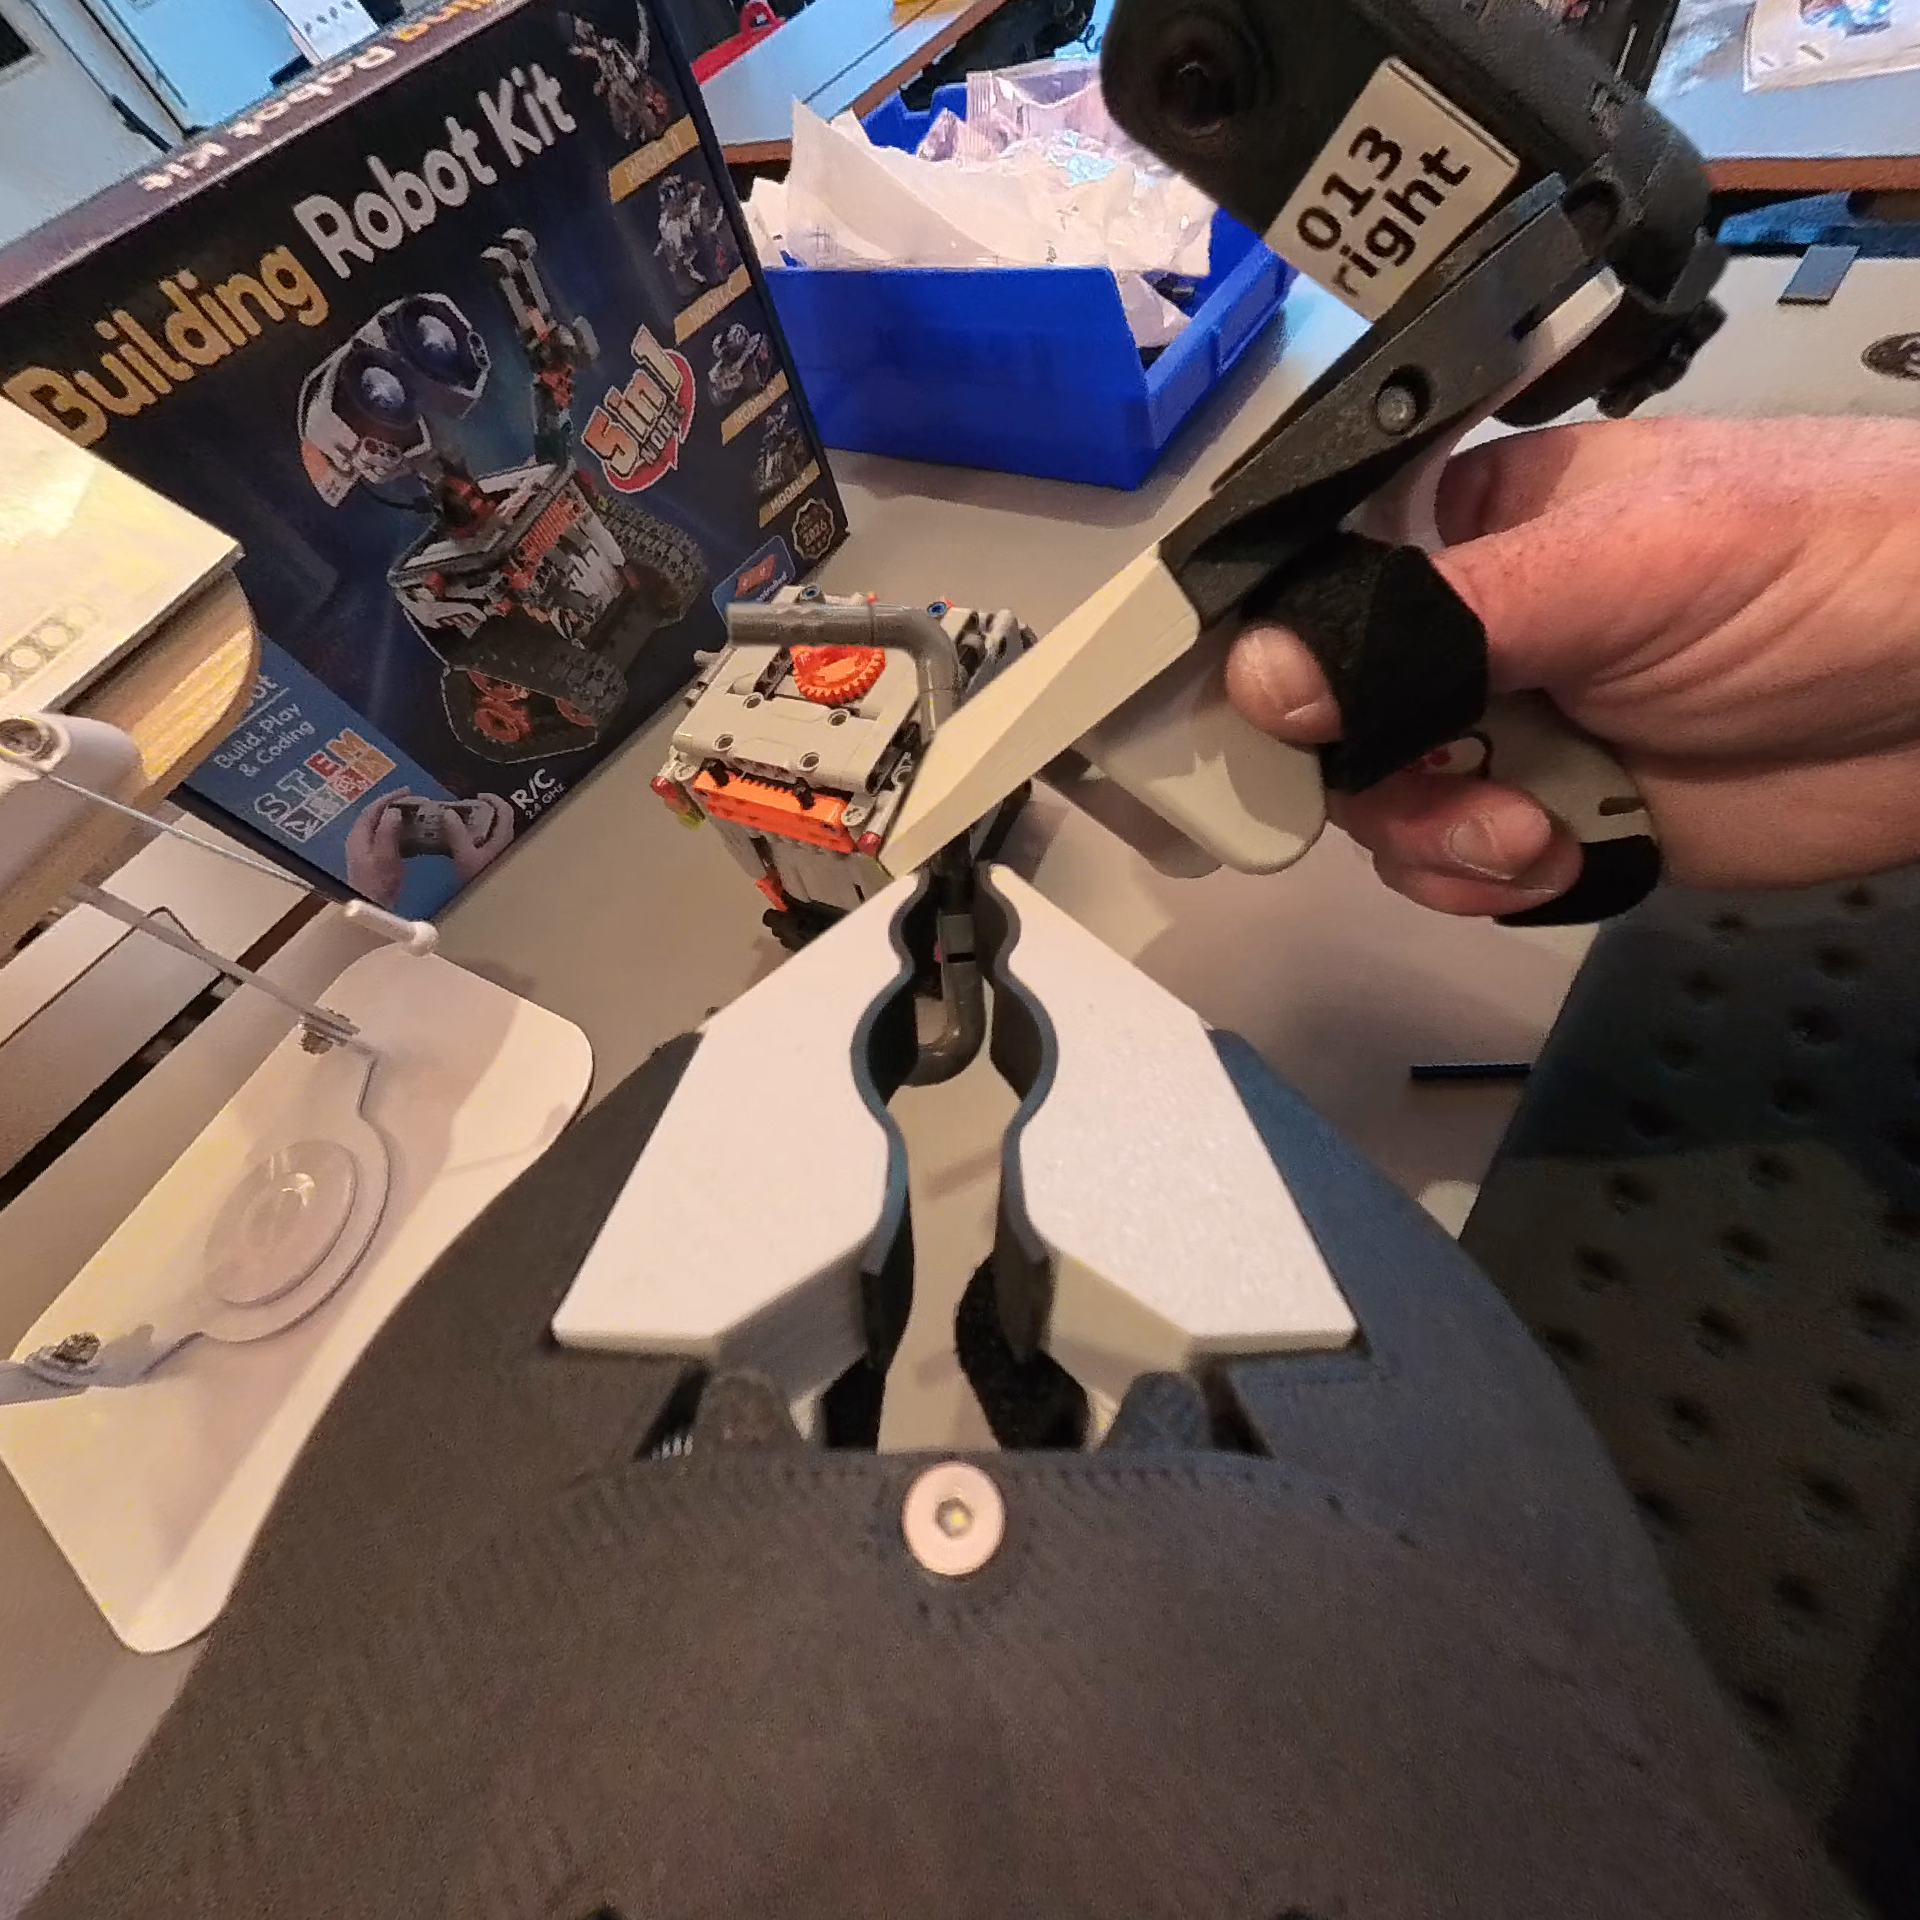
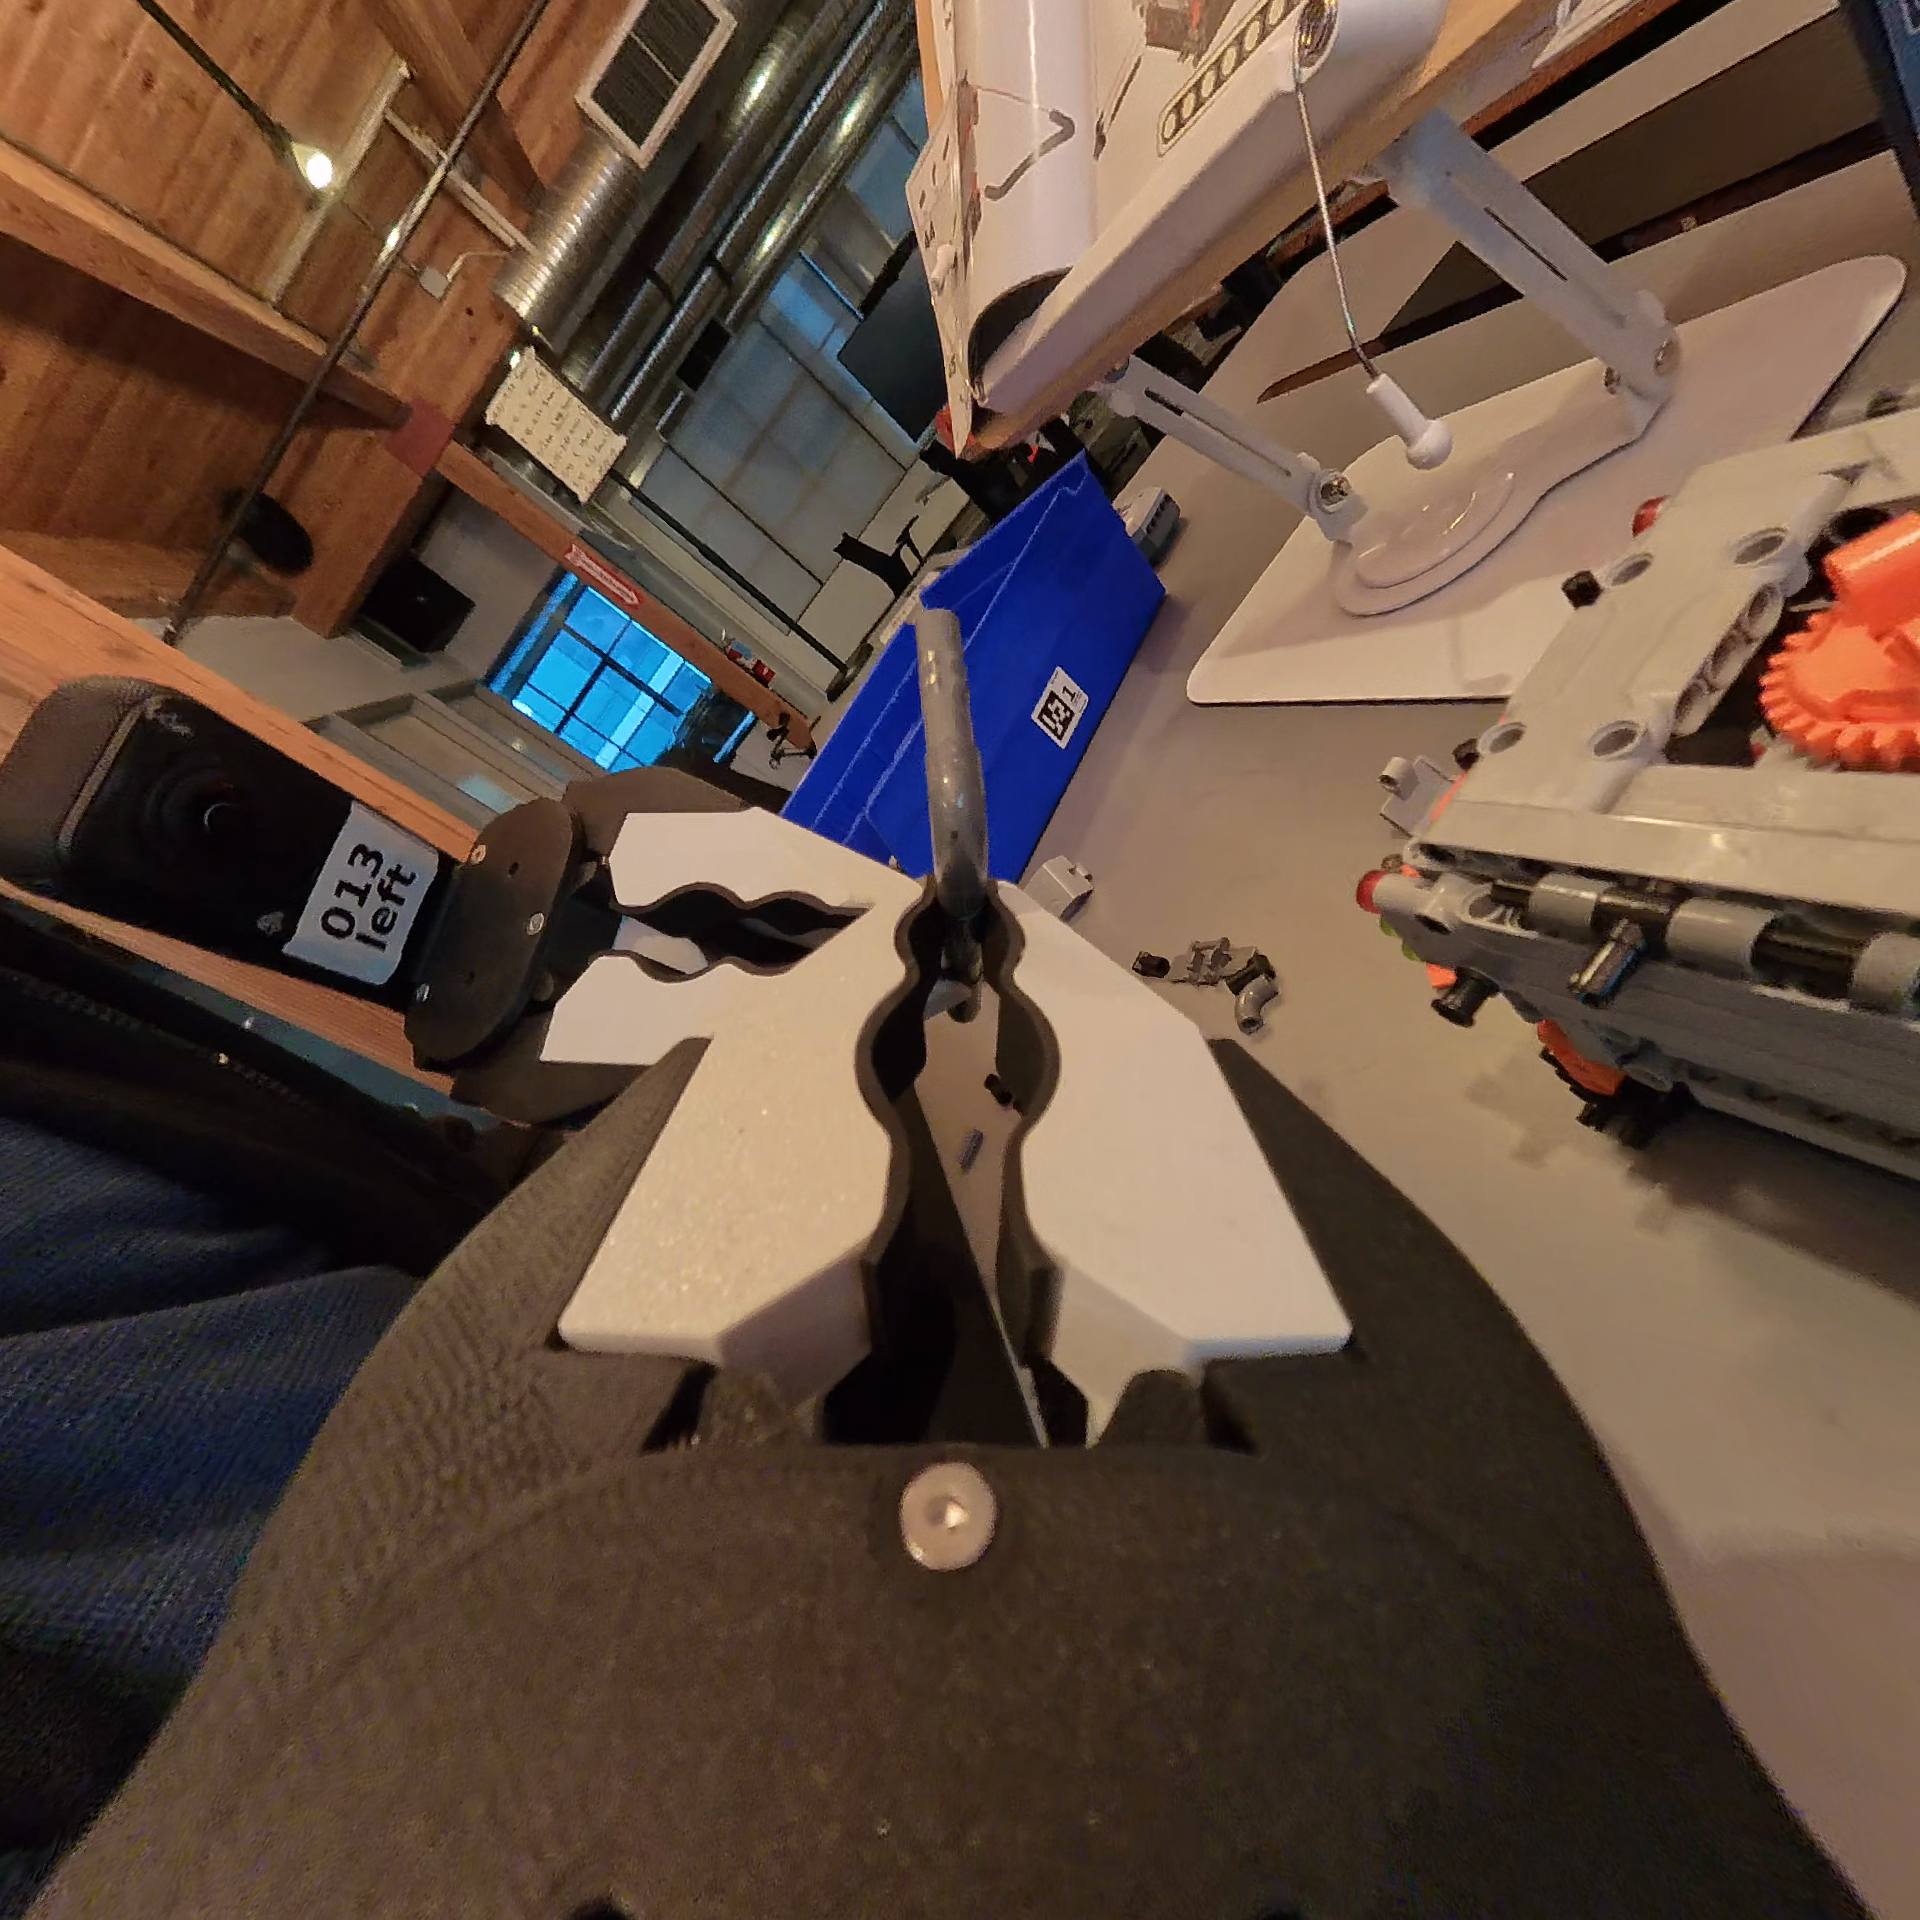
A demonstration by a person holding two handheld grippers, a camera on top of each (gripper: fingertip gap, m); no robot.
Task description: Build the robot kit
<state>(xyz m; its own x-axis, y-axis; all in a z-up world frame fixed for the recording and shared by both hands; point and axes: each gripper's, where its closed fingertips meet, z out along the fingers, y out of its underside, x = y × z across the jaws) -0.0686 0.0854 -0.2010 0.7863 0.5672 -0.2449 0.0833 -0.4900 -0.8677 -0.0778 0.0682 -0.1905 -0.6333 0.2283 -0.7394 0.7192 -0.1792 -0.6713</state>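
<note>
My left gripper [image 1: 951, 878] is shut on the lower end of a bent grey tube [image 1: 831, 623], whose curved end sits in the hollow between my fingers. The tube rises, bends and runs left in front of a grey and orange brick-built model [image 1: 790, 748] on the table. My right gripper [image 1: 914, 831], held by a hand [image 1: 1662, 644], comes in from the upper right and meets the tube just above my left fingertips. In the right wrist view my right gripper [image 2: 961, 899] is shut on the grey tube [image 2: 951, 727], which sticks up past the tips. The left gripper [image 2: 852, 914] reaches in from the left, its tips hidden.
A dark kit box [image 1: 416, 416] stands at the back left, with a blue bin [image 1: 987, 364] of plastic bags behind the model. A white stand base [image 1: 312, 1195] lies at the left. Small loose grey parts [image 2: 1216, 966] lie on the table. A dark dotted mat [image 1: 1714, 1247] is at the right. Only a small space, under 4 cm, lies between the two pairs of fingers.
</note>
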